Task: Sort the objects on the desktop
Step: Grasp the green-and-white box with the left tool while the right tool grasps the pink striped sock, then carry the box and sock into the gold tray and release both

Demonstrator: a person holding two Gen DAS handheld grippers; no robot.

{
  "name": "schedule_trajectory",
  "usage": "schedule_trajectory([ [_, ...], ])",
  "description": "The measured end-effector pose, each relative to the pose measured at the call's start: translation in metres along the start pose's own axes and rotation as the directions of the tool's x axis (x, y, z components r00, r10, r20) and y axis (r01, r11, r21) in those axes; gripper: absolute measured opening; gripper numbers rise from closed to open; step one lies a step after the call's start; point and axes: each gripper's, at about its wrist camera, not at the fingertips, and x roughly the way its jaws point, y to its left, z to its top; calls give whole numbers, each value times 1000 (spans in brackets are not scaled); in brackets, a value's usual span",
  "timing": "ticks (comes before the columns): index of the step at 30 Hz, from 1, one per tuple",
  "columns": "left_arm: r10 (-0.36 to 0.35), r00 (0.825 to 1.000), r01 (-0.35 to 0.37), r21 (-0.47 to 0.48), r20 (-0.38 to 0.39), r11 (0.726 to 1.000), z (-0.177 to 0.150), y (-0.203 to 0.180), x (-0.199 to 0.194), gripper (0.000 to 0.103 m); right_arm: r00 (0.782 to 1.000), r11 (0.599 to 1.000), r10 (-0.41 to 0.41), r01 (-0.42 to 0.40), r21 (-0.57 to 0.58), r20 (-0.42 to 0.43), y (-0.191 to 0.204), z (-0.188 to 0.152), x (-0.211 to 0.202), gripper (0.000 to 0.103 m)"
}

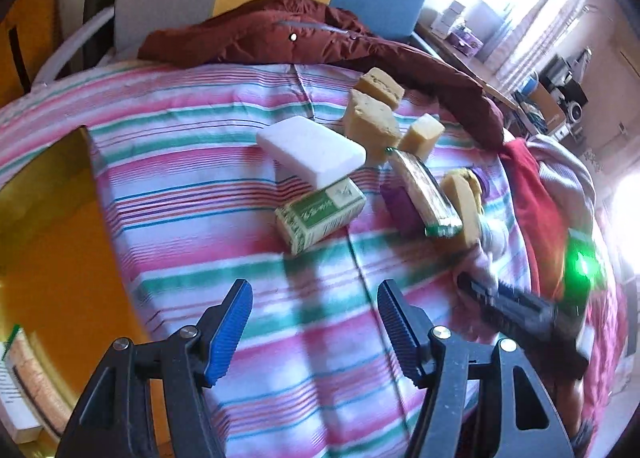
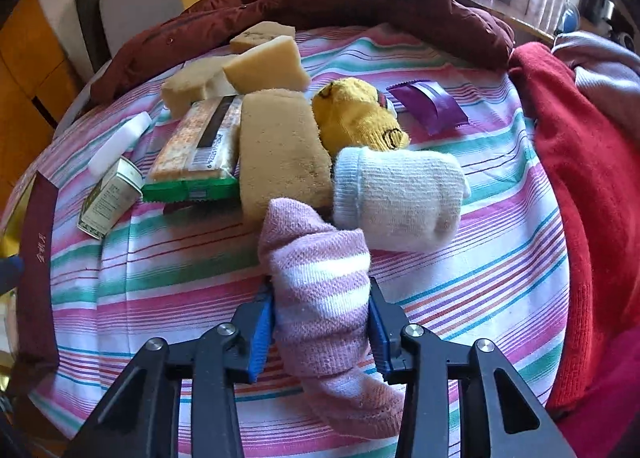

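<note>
My right gripper [image 2: 322, 314] is shut on a rolled pink-and-white striped sock [image 2: 320, 282], its blue pads pressing both sides. Just beyond it lie a white sock roll [image 2: 400, 198], a yellow sock [image 2: 360, 118], a tan sponge [image 2: 280, 154], a green-edged cracker pack [image 2: 196, 150] and a purple wrapper [image 2: 428, 102]. My left gripper [image 1: 316, 306] hangs open over the striped cloth [image 1: 200, 186], nothing between its fingers. Ahead of it sit a green-and-white box [image 1: 320, 214], a white block [image 1: 312, 150] and tan sponge pieces [image 1: 372, 118]. The right gripper [image 1: 516, 306] shows at the right of the left wrist view.
A dark red jacket [image 2: 340, 6] lines the far edge of the striped cloth, and a red garment [image 2: 580, 178] piles up on the right. A yellow surface [image 1: 52, 258] lies off the cloth's left edge. A desk with boxes [image 1: 460, 30] stands at the back right.
</note>
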Motion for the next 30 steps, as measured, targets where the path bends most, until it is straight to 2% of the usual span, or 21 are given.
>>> schedule_trajectory([
  [3, 39, 999, -39, 18, 11, 999, 15, -7, 17, 67, 1000, 1000, 6, -6, 1, -5, -1, -5, -1, 42],
  [5, 57, 998, -56, 47, -14, 997, 25, -11, 32, 76, 1000, 1000, 7, -7, -3, -9, 0, -5, -2, 42],
  [7, 35, 999, -34, 40, -40, 999, 32, -11, 43, 77, 1000, 1000, 10, -10, -3, -14, 4, -1, 2, 43],
  [9, 27, 999, -26, 22, -32, 999, 38, -11, 49, 85, 1000, 1000, 10, -10, -5, -17, 5, -1, 3, 43],
  [11, 39, 998, -40, -32, -46, 999, 44, -5, 58, 87, 1000, 1000, 12, -12, -9, -22, 7, -1, 4, 45],
  [13, 7, 998, -15, -117, -62, 993, 46, 4, 65, 90, 1000, 1000, 16, -16, -7, -24, 7, -1, 5, 45],
  [16, -49, 995, 27, -251, -83, 968, 50, 15, 73, 93, 999, 1000, 21, -21, -3, -28, 6, -1, 6, 46],
  [19, -70, 992, 36, -294, -105, 955, 53, 15, 82, 93, 999, 1000, 23, -23, -5, -30, 6, -1, 6, 47],
  [22, -57, 992, 20, -296, -115, 955, 58, 7, 90, 93, 999, 1000, 23, -23, -10, -32, 7, -2, 6, 47],
  [24, -36, 991, -4, -299, -129, 954, 59, 4, 95, 88, 1000, 1000, 5, -5, 5, -28, 8, -3, 7, 47],
  [25, -37, 990, -6, -310, -133, 951, 58, 5, 97, 76, 1000, 1000, 3, -3, 3, -29, 9, -3, 7, 47],
  [27, -45, 991, 1, -326, -126, 945, 57, 8, 99, 76, 1000, 1000, -2, 2, -4, -29, 9, -3, 7, 46],
  [30, -16, 994, -13, -273, -105, 962, 51, 5, 94, 75, 999, 1000, -20, 20, -24, -28, 12, -4, 8, 43],
])
